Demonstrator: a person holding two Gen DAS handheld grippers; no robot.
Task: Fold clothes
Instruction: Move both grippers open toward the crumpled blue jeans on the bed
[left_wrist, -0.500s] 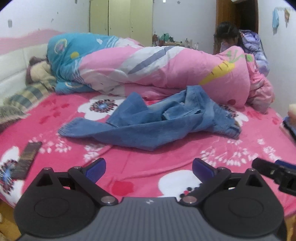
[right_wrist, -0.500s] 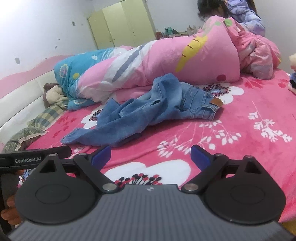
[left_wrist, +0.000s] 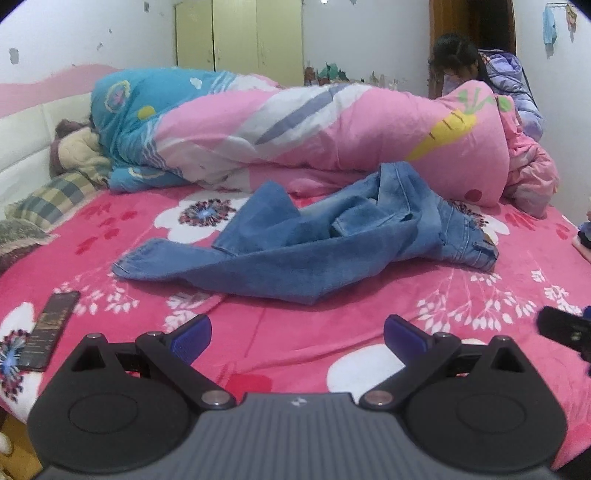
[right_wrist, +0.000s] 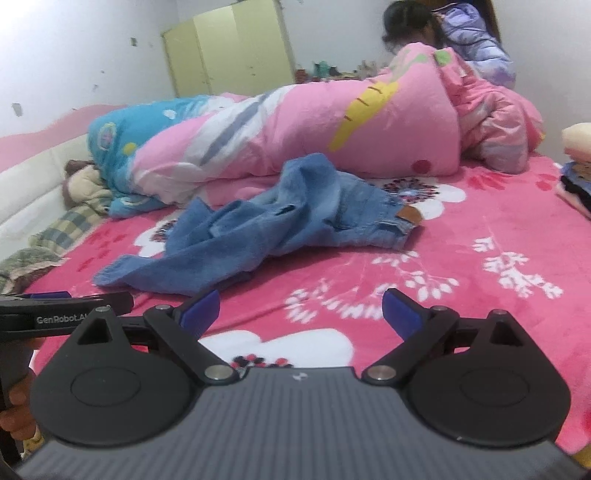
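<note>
Bed (left_wrist: 332, 343) filled both views, covered in a hot-pink floral blanket, white padded headboard (left_wrist: 26, 140) along its left edge. Big rolled quilt (left_wrist: 295, 136), pink with a blue end and a carrot print, lay along the far edge of the bed. Pale green wardrobe (left_wrist: 240, 37) stood against the back wall. A person in a purple puffer jacket (left_wrist: 454, 66) stood behind the quilt at the bed's far right corner.

Jeans (left_wrist: 332, 243) lay crumpled mid-bed, just in front of the quilt and touching it at the back. One leg stretched toward the bed's left edge, waistband end toward the right; brown leather patch (right_wrist: 408, 214) showed in my right view. Unfolded, nothing gripping them.

Checked pillow (left_wrist: 55, 195) and a cream blanket (left_wrist: 81, 151) sat by the headboard. Stack of folded things (right_wrist: 576, 162) at the bed's right edge, partly cut off. Dark phone (left_wrist: 50, 330) lay near the front left corner.

My left gripper (left_wrist: 297, 334) hovered over the near edge of the bed, fingers spread wide, holding nothing, well short of the jeans. My right gripper (right_wrist: 299, 312) was the same: fingers apart, empty, above the blanket near the front edge. Blue pads (right_wrist: 201, 306) clear of any fabric. My left hand (right_wrist: 16, 402) showed at the lower left of the right view, on the handle.
</note>
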